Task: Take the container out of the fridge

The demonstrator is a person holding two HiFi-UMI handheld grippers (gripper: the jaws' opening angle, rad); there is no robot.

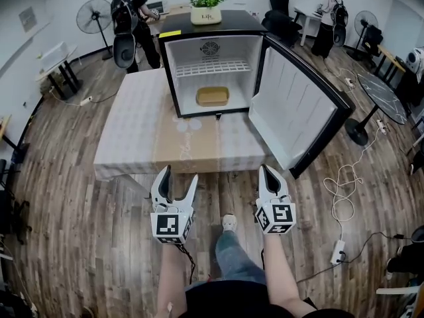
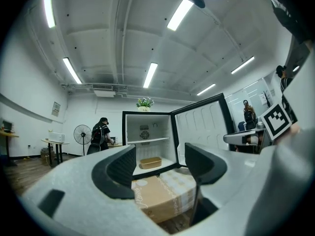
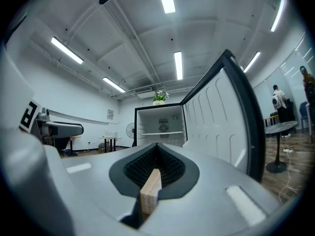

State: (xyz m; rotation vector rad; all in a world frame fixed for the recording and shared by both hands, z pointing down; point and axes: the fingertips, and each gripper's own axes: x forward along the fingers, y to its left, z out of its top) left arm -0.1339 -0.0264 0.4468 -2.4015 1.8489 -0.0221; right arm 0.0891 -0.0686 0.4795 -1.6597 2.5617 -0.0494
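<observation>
A shallow tan container [image 1: 212, 96] lies on the floor of a small black fridge [image 1: 168, 65], under its wire shelf. The fridge stands on a low cloth-covered table [image 1: 132, 131], with its door [image 1: 298, 111] swung wide to the right. My left gripper [image 1: 180, 175] hovers over the wood floor in front of the table, open and empty. The left gripper view frames the container [image 2: 150, 162] between the spread jaws of the left gripper [image 2: 160, 165]. My right gripper [image 1: 268, 171] hangs level with it, shut on nothing. In the right gripper view the closed right gripper [image 3: 156, 162] hides the fridge's floor.
A potted plant [image 1: 206, 8] sits on the fridge. White cables and a power strip [image 1: 338, 250] lie on the floor at the right, near a round black table [image 1: 381, 98]. Two people [image 1: 129, 18] work at desks along the back wall, beside standing fans [image 1: 94, 15].
</observation>
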